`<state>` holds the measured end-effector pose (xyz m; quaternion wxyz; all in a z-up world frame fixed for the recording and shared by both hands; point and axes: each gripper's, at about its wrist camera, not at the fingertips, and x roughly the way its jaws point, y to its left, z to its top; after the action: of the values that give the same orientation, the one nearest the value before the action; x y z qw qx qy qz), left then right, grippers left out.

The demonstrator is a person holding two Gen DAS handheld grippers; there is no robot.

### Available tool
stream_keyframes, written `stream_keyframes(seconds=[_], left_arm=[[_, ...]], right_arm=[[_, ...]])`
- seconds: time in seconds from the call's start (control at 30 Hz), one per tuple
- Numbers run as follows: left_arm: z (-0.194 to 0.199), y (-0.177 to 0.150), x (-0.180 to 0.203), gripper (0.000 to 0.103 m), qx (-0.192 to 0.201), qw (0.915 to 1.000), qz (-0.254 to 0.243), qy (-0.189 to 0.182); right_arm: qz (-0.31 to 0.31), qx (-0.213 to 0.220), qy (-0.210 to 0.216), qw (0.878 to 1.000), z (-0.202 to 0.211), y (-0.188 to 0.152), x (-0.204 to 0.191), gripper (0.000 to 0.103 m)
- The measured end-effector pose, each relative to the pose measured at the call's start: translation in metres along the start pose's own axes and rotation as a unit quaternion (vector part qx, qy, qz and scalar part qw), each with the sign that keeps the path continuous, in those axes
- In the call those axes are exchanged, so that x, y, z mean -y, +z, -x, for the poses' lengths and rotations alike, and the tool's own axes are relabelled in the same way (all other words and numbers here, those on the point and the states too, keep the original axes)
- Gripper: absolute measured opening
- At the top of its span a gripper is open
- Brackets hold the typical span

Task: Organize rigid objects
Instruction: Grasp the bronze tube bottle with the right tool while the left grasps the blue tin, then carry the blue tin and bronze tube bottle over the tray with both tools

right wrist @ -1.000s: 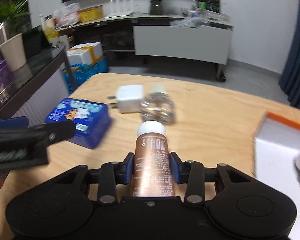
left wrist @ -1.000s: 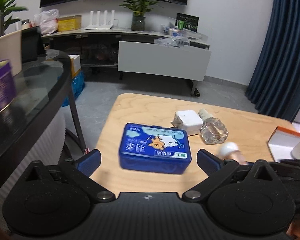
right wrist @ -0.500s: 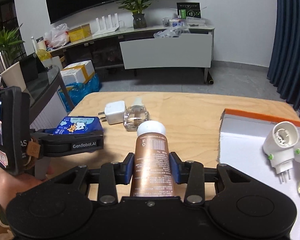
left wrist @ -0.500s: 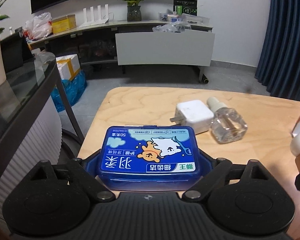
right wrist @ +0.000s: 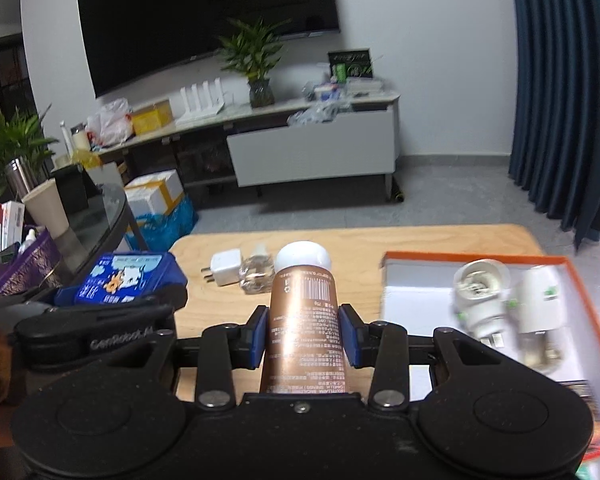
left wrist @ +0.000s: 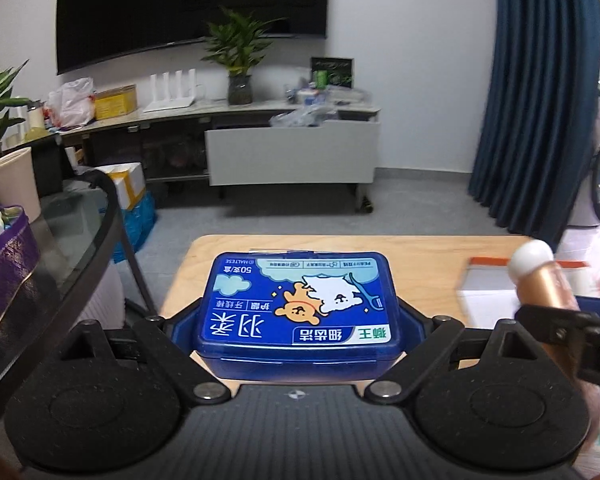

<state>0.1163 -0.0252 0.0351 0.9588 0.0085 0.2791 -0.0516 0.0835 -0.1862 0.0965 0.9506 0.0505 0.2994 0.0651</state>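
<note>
Low in the middle of the left wrist view, the left gripper (left wrist: pixel 299 322) is clamped on a blue box (left wrist: pixel 300 306), with its blue pads pressed to the two short sides. That box is flat and hard, with round corners, a shiny lid and a cartoon bear and white dog on top. Low in the middle of the right wrist view, the right gripper (right wrist: pixel 305 338) is squeezed tight on a brown tube (right wrist: pixel 302 320) with a round white cap, lying along the fingers and pointing away. Both things look lifted off the wooden table (right wrist: pixel 360 246), so the step in hand seems to be carrying them. At the right of the right wrist view sits an open orange-edged box (right wrist: pixel 396 280) with white plug-in things already inside. The next move is likely to bring each item over that box and set it down in a free spot, gently, without bumping the plugs. A white charger (right wrist: pixel 226 267) and a small clear bottle (right wrist: pixel 256 276) wait on the table, touching each other.
</note>
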Motion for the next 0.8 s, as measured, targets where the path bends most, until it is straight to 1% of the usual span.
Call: stream_keyframes(seconds=[0.1,0.2,0.37,0.47,0.6,0.8], left_arm=[[0.018,-0.004,0.022,0.094,0.0,0.9996,0.002,-0.028],[0.033,-0.008,0.045,0.094,0.002,0.9988,-0.003,-0.049],[0.044,-0.007,0.082,0.094,0.002,0.9964,-0.011,-0.084],[0.047,-0.005,0.097,0.094,0.006,0.9951,-0.015,-0.097],[0.044,-0.003,0.115,0.094,0.007,0.9931,-0.02,-0.116],[0.042,-0.01,0.134,0.094,0.005,0.9906,-0.026,-0.134]], right_arm=[[0.002,0.012,-0.018,1.0,0.027,-0.004,0.014,0.046],[-0.015,0.019,-0.033,0.999,0.052,-0.01,0.036,0.046],[-0.042,0.031,-0.069,0.996,0.087,-0.018,0.08,0.046],[-0.058,0.039,-0.094,0.993,0.105,-0.024,0.106,0.046],[-0.077,0.044,-0.117,0.989,0.12,-0.032,0.133,0.046],[-0.087,0.043,-0.121,0.988,0.125,-0.041,0.151,0.046]])
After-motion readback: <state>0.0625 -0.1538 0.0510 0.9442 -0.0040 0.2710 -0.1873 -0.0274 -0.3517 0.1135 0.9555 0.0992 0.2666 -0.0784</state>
